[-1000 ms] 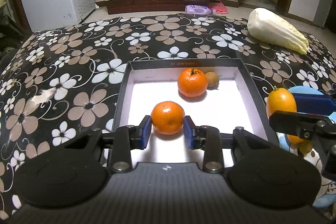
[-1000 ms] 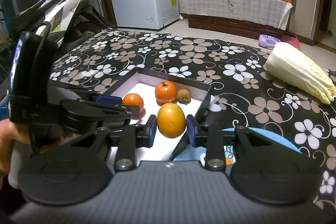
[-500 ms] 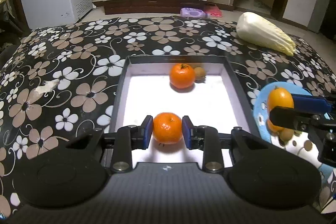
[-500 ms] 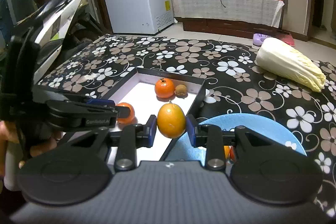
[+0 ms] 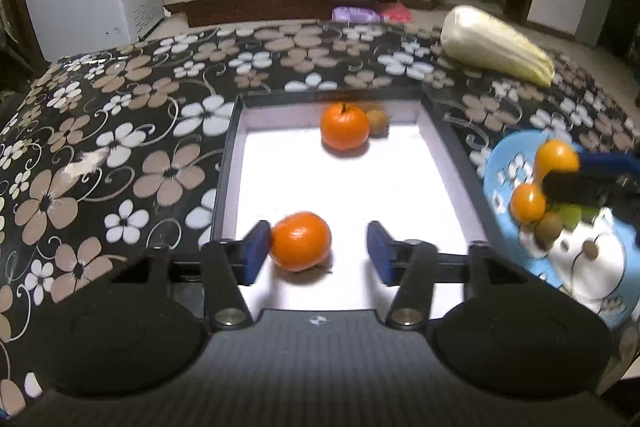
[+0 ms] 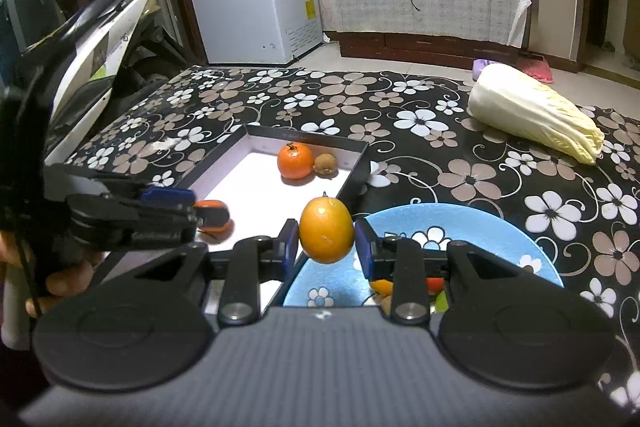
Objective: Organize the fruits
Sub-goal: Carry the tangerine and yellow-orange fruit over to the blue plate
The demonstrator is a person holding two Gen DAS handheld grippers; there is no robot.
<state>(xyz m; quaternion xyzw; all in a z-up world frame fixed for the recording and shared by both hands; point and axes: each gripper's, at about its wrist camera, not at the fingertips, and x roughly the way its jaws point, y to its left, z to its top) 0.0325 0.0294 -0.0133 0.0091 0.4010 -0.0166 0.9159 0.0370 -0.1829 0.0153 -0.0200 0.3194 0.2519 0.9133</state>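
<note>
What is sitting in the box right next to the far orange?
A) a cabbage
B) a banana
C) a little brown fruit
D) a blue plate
C: in the box, a small brown fruit sits right beside the far orange; the cabbage and the blue plate are outside it.

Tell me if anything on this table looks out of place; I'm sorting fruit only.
The napa cabbage lying on the floral tablecloth is the odd one: a vegetable, apart from the box and the blue plate.
</note>
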